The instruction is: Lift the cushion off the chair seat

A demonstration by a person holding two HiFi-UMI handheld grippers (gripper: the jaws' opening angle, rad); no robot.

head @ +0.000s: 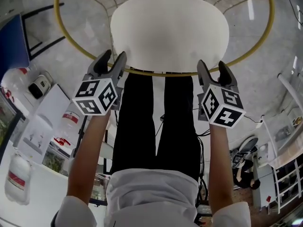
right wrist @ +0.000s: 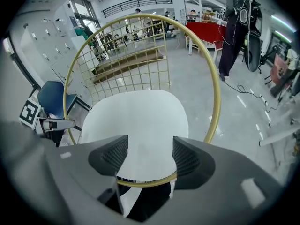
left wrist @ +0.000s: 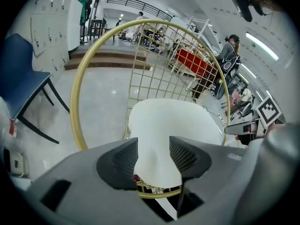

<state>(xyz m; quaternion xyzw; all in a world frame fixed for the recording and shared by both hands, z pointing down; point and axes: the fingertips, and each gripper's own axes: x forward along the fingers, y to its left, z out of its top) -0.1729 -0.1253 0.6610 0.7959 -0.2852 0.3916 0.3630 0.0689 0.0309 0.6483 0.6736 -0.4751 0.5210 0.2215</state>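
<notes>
A round white cushion [head: 168, 27] lies on the seat of a chair with a gold ring frame [head: 61, 27] and a wire grid back. My left gripper [head: 114, 56] is at the cushion's near left edge. In the left gripper view its jaws [left wrist: 153, 153] stand apart, and a corner of the cushion [left wrist: 173, 121] lies in the gap. My right gripper [head: 212, 66] is at the near right edge. Its jaws [right wrist: 150, 156] are open over the cushion [right wrist: 136, 121] and the gold rim [right wrist: 213, 88], gripping nothing.
A blue chair [head: 9, 46] stands to the left on the grey floor. A white table [head: 47, 112] with bottles and small items is at the near left. The holder's black trousers [head: 156, 122] are right against the seat's front. A person [right wrist: 234, 22] stands beyond, near a red table [left wrist: 194, 62].
</notes>
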